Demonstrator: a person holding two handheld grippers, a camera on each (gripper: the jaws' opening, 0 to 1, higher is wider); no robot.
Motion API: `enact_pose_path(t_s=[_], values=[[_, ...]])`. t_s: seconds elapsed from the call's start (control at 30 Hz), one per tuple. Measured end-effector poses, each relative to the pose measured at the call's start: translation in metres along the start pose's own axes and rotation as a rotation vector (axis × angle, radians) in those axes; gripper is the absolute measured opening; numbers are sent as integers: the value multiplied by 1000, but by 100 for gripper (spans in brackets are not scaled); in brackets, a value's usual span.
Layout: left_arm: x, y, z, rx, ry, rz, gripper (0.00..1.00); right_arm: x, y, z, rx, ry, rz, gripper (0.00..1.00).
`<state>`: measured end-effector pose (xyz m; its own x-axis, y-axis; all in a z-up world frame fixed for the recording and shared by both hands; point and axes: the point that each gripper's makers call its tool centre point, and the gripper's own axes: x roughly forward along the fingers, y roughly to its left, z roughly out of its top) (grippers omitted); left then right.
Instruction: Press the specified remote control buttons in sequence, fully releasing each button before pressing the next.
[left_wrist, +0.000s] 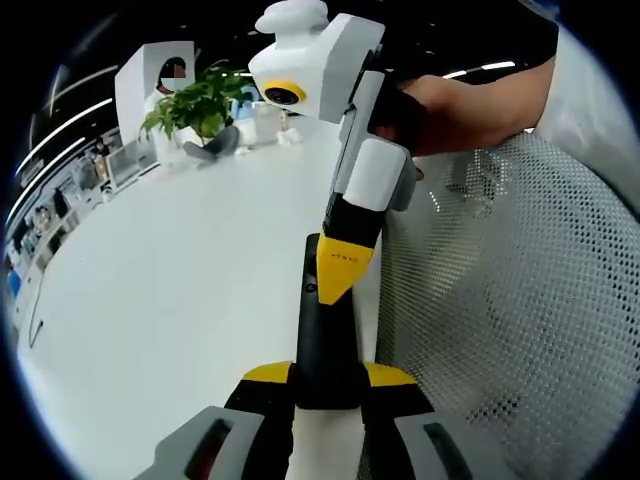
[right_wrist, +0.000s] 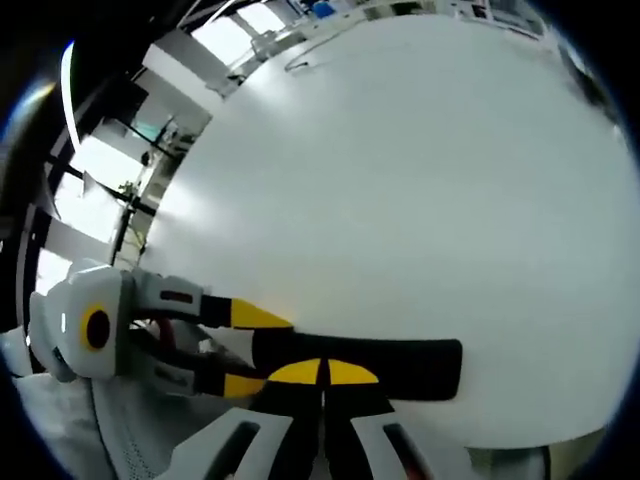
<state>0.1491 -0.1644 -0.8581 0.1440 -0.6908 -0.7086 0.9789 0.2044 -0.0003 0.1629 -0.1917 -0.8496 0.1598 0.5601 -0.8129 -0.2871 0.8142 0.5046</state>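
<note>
A long black remote (left_wrist: 325, 340) is held above the white table (left_wrist: 150, 300), its near end between my left gripper's (left_wrist: 327, 375) yellow-tipped jaws, which are shut on it. My right gripper (left_wrist: 342, 265) comes down from above in a person's hand (left_wrist: 450, 105), with its yellow tip resting on the remote's upper face. In the right gripper view the remote (right_wrist: 400, 365) lies crosswise. My right gripper (right_wrist: 325, 372) has its jaws shut together, touching the remote. The left gripper (right_wrist: 250, 350) clamps the remote's left end. The buttons are hidden.
A white mesh chair back (left_wrist: 500, 300) rises close on the right of the left gripper view. A potted plant (left_wrist: 195, 105) and small items stand at the table's far end, with a person seated behind. The wide white tabletop (right_wrist: 400, 180) spreads beyond the remote.
</note>
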Motion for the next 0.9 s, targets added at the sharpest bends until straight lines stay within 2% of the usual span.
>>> enact_pose_path(t_s=[0.2, 0.43, 0.7, 0.9], values=[[0, 0, 0, 0, 0, 0, 24, 0, -1, 1, 57, -6, 29, 0], [0, 0, 0, -1, -1, -1, 24, 1, -1, 1, 60, -9, 31, 0], [0, 0, 0, -3, -5, -1, 25, 1, 2, 0, -20, -3, -6, 0], [0, 0, 0, -2, -5, 0, 24, 1, 1, 1, -23, -7, -7, 0]])
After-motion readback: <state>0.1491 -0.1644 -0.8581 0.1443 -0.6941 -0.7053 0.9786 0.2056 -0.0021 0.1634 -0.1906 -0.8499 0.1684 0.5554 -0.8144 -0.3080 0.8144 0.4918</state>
